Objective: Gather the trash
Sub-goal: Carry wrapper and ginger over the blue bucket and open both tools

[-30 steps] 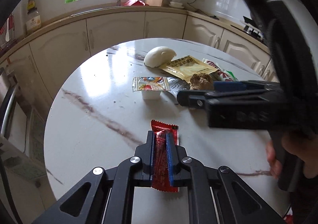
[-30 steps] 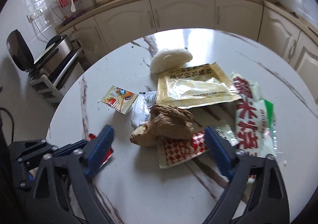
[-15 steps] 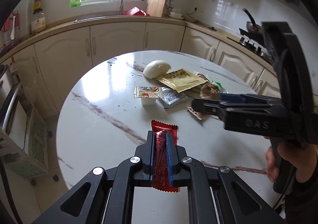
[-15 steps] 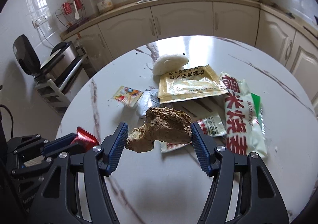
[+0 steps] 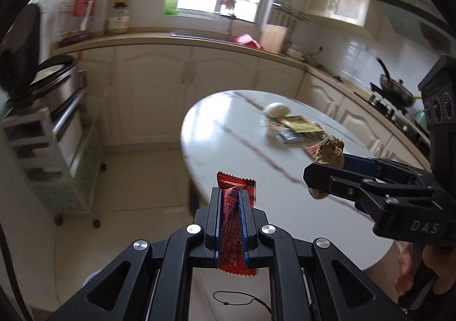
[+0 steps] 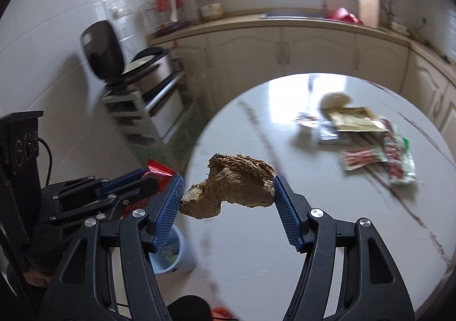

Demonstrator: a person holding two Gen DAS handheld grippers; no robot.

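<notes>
Left wrist view: left tongs [image 5: 230, 201] clamped tight on a red sachet [image 5: 235, 215], held in the air just off the rounded edge of the counter [image 5: 228, 133], with bare floor [image 5: 136, 167] below. Right tongs [image 6: 228, 195] held partly apart with a ginger root [image 6: 232, 185] pinched between the blue pads [image 6: 285, 207], lifted clear of the counter near its edge. Remaining wrappers [image 6: 353, 127] lie in a cluster well back from the rim, beside a white bun [image 5: 276, 109] (blurred in both views). Counter surface between the cluster and the near edge is bare. A pale blue bin [image 6: 173, 255] stands on the floor below the left finger of the right tongs. A drawer cart [image 6: 148, 113] stands by the wall, apart from the counter.
</notes>
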